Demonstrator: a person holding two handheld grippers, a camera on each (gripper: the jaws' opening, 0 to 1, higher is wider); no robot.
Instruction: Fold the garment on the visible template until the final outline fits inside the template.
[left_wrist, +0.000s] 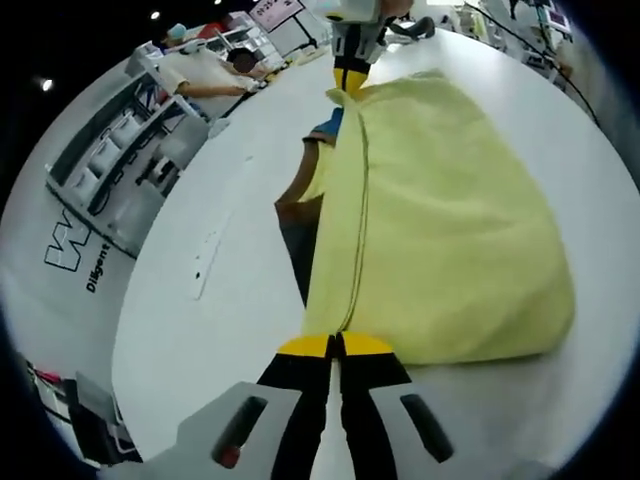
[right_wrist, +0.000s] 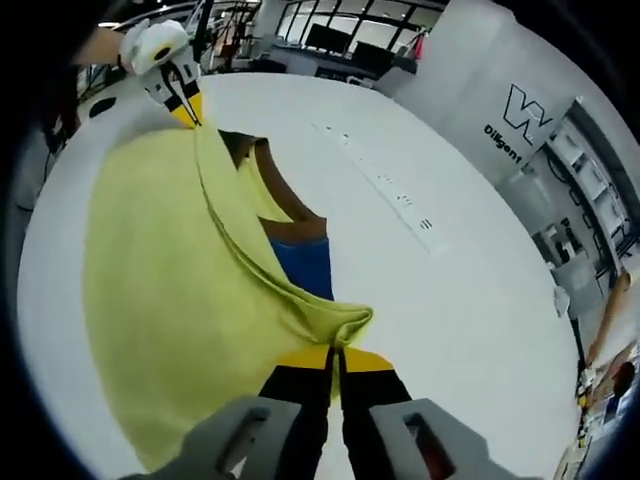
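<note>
Yellow garment (left_wrist: 450, 230) draped on the white table (left_wrist: 230, 300), one edge stretched taut between left gripper (left_wrist: 337, 345) and right gripper (right_wrist: 335, 357), both pinched on hem; uneven pull could slip cloth free; the blue template (right_wrist: 305, 265) sits mostly buried, so the fold may land off-outline

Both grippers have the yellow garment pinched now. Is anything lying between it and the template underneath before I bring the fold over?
Nothing visible blocks it. The left gripper and right gripper each pinch the yellow garment at an edge, and the brown and blue template shows bare beside the lifted fold. The white table nearby carries no loose objects.
</note>
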